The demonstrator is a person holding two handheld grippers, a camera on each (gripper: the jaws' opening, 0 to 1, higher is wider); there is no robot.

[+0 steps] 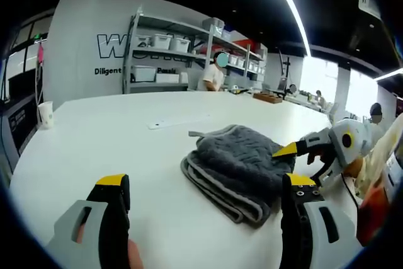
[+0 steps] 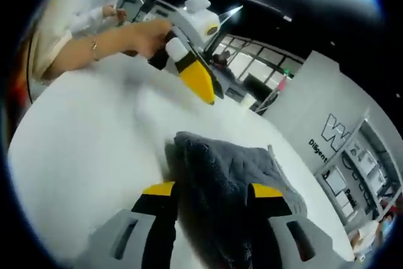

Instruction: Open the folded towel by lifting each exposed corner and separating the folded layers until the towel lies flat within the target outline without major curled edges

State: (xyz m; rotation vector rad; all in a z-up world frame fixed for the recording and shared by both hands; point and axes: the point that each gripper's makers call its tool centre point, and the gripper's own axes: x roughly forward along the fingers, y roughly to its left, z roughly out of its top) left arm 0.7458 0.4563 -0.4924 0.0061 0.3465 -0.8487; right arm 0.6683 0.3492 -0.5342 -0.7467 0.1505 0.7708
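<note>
The towel, grey and still folded into a thick bundle of several layers, lies on the white table a little right of centre in the left gripper view, with a small loop tab sticking out at its upper left edge. In the right gripper view we see the same towel in the lower middle of the frame, its quilted surface running down between the jaws.

Our left gripper rises from the bottom of its own view with the yellow-tipped jaws set wide apart; the right-hand jaw is just beside the towel's near right edge, and we cannot tell whether it touches. In the right gripper view that gripper comes in from the upper left, held by a hand with a bracelet on the wrist.

Our right gripper also has its jaws spread, with the towel between them, and nothing is clamped. In the left gripper view it enters from the right, its yellow tip over the towel's right edge.

At the far left edge of the table stands a paper cup, and shelves with white bins stand against the wall behind
</note>
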